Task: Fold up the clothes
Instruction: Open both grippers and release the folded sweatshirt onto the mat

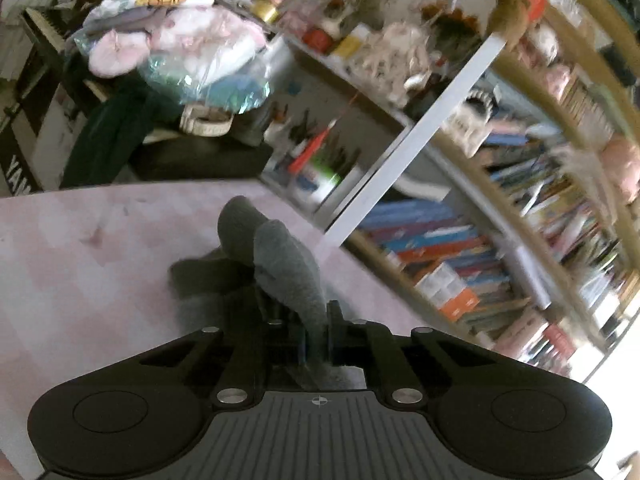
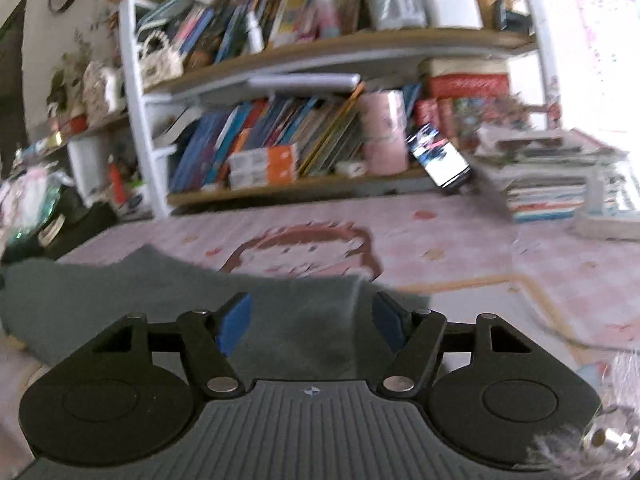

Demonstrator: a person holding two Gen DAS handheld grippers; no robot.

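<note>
On the pink patterned tabletop point(image 2: 460, 240) lies our grey garment point(image 2: 120, 292), spread partly flat with 1 edge turned over nearest us, so we judge the fold begun but unfinished. Behind it stand crowded bookshelves point(image 2: 300, 140). Our left gripper point(image 1: 316, 320) is clamped on a bunched grey corner lifted off the surface. Our right gripper point(image 2: 312, 320) stands wide, cloth between its blue pads point(image 2: 236, 320) but unpinched.
</note>
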